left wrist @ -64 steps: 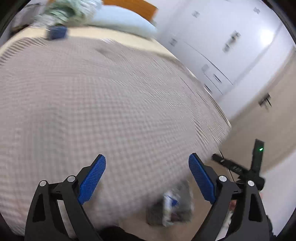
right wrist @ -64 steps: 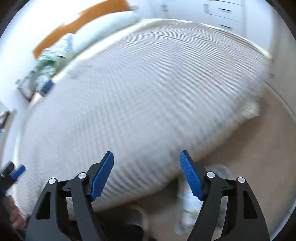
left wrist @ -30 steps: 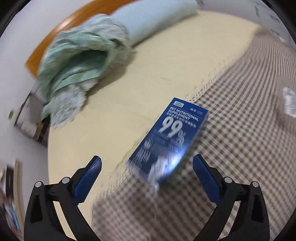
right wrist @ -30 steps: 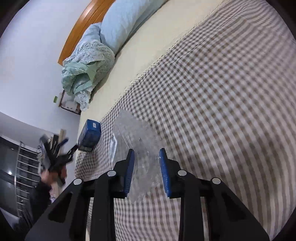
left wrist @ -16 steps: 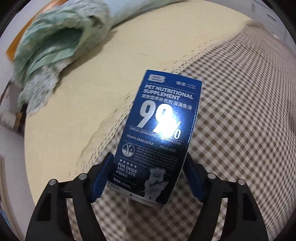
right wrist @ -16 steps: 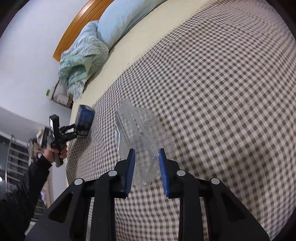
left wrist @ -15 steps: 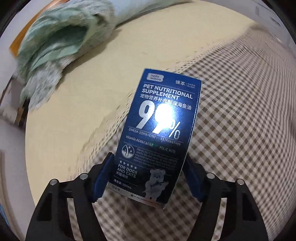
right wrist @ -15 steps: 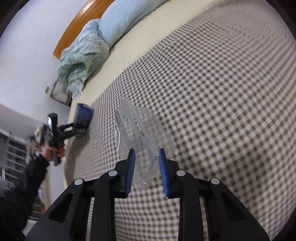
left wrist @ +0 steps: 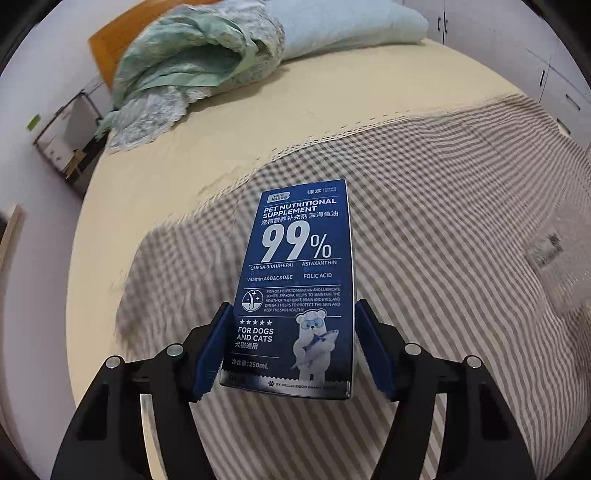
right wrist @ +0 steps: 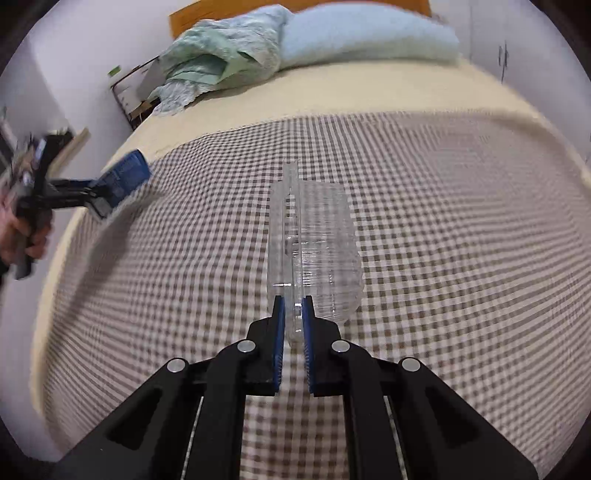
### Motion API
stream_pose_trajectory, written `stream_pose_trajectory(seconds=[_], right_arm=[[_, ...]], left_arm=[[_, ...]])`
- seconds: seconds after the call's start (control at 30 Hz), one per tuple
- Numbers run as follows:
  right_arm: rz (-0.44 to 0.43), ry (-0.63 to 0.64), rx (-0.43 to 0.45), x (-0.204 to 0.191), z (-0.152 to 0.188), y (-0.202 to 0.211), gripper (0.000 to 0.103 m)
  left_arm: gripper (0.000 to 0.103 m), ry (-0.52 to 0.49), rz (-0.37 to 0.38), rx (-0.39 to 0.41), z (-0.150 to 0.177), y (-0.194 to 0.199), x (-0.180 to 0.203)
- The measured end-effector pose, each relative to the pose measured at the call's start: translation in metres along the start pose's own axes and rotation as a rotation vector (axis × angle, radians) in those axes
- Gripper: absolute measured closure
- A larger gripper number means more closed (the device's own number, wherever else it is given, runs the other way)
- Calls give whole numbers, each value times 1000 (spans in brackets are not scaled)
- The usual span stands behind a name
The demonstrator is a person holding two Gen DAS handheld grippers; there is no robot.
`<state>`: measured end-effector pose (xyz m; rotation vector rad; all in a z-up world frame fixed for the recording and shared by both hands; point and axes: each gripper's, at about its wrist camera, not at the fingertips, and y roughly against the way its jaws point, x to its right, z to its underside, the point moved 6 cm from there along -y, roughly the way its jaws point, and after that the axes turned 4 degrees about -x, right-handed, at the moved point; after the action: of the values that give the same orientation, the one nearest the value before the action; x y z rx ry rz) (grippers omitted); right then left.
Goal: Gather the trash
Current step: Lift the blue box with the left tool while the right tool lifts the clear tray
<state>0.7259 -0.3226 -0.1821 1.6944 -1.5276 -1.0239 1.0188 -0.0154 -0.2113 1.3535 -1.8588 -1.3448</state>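
So we've got both pieces of trash in hand at this point, and we'd say the pickup step is done. What's left is carrying them off to wherever the trash goes; no bin shows in either view, so the next move calls for turning away from the bed and finding one without loosening either grip.

Closest in, the left gripper [left wrist: 291, 343] has its fingers [left wrist: 214, 350] spread about the width of the blue box [left wrist: 299, 284] and pressed on its two sides near the bottom end. The box looks lifted clear of the checkered blanket [left wrist: 443, 206], front face up toward the camera, though we can't be sure of the gap. The right gripper [right wrist: 293, 321] has its fingers nearly together, pinching the thin rim of a clear plastic container [right wrist: 314, 251] that stands on edge, pointing away from us.

In the right view the left hand [right wrist: 22, 229] shows off to the side, holding its tool out level over the bed's edge. Further back there's the bare cream sheet [left wrist: 295, 122], then a crumpled green quilt [left wrist: 192, 66] and a pale blue pillow [left wrist: 347, 26] against the wooden headboard [right wrist: 192, 14].
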Motion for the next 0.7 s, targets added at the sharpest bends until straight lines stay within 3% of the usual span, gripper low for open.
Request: stream_pose_trajectory(seconds=[0.23, 0.4, 0.53, 0.7], right_arm=[[94, 57, 101, -16, 54, 39, 94], [151, 39, 177, -5, 98, 104, 94], [194, 12, 239, 7, 152, 179, 94], [215, -111, 266, 47, 270, 277, 94]], left_arm=[[39, 84, 15, 75, 69, 77, 12], [39, 107, 18, 181, 129, 159, 41], [39, 133, 59, 165, 209, 217, 99], [39, 97, 196, 149, 297, 278, 199]])
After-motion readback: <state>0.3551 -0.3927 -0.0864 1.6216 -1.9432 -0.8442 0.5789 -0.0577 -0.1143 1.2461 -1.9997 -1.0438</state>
